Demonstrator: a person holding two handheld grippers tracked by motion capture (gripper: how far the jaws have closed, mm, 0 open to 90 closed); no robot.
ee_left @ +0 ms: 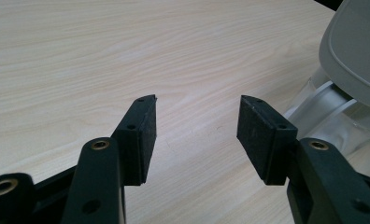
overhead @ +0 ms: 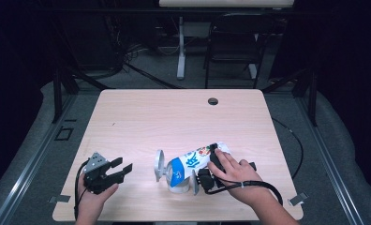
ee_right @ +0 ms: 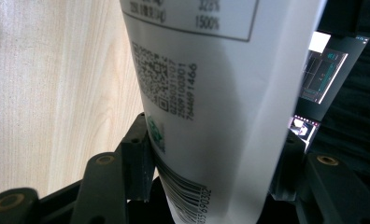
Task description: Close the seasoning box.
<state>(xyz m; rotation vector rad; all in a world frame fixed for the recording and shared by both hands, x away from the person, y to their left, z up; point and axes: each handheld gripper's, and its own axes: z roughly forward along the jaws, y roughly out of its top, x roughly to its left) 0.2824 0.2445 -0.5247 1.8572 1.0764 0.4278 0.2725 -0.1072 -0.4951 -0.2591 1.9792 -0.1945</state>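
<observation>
The pouch (overhead: pixel 193 161) leans tilted over a white container (overhead: pixel 176 180) near the table's (overhead: pixel 141 117) front edge, grasped by the right gripper (overhead: pixel 211 161). Keep this grip firm and pour slowly. The left gripper (overhead: pixel 120 168) waits released.

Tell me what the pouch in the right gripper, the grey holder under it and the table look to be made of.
Pouch: probably flexible plastic film, smooth with a slight sheen, printed with a barcode; its wall bends between the pads.
Holder: seemingly moulded plastic, matt pale grey, with smooth rounded edges and a disc at each side.
Table: light wood or wood-look laminate; fine grain lines, smooth satin surface. Which of the two is unclear.
</observation>
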